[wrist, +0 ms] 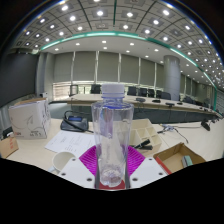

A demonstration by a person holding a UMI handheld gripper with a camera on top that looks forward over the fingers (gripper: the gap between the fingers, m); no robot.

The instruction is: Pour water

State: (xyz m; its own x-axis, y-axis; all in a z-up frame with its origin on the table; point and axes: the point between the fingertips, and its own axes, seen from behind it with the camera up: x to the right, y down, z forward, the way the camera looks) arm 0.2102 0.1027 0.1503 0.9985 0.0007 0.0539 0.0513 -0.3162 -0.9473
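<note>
A clear plastic water bottle [112, 135] with a white cap stands upright between my fingers. My gripper [112, 165] is shut on the bottle, both magenta pads [90, 160] pressing on its lower sides. The bottle is held above the tabletop, and its base sits just over a red part of the gripper. Little or no water shows through the clear wall. No cup or other vessel for pouring into is in view.
A cardboard box [32, 118] stands to the left on the white table [40, 150]. A black device [74, 122] lies behind the bottle on the left, papers [70, 142] beside it. An open box [178, 155] sits to the right. Long desks [170, 105] stretch beyond.
</note>
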